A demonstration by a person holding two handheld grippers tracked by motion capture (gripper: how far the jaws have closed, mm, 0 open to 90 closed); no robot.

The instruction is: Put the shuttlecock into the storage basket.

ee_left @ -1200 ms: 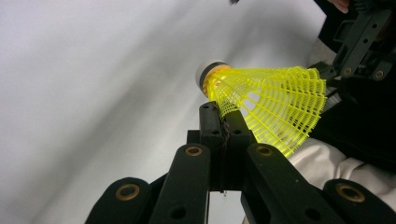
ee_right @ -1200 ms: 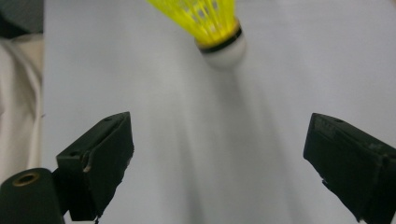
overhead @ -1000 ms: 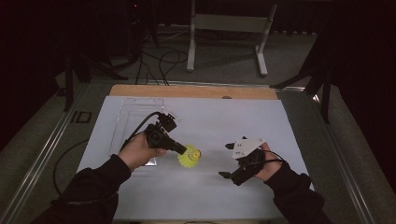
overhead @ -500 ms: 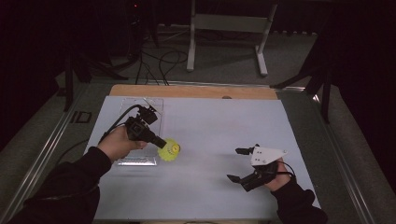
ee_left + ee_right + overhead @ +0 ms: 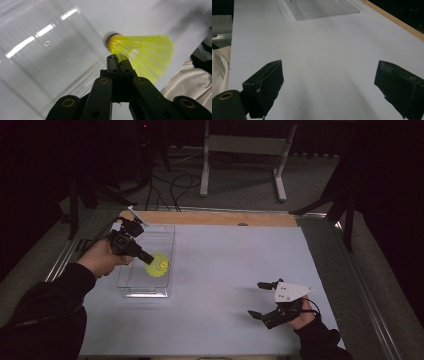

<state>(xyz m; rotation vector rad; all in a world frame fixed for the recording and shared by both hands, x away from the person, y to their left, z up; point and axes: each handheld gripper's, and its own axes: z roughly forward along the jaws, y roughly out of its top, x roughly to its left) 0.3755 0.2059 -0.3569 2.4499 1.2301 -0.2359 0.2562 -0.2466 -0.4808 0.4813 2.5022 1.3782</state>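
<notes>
Yellow shuttlecock carried over the clear tray

Your bright yellow mesh-skirted plastic shuttlecock (image 5: pixel 158 266) hangs over the right edge of the clear rectangular plastic tray (image 5: pixel 150 292) at the left of the white table (image 5: pixel 225 270), pinched by its skirt near the pale cork so the flared end points away and can likely drop in cleanly. Your left gripper (image 5: pixel 146 258) has its jaws closed tight on that skirt; the left gripper view shows the shuttlecock (image 5: pixel 140 53) above the tray floor (image 5: pixel 45 50). Your right gripper (image 5: pixel 260 299) rests near the right, jaws spread wide and empty, well apart from the tray (image 5: pixel 322 8), probably to keep clear.
</notes>
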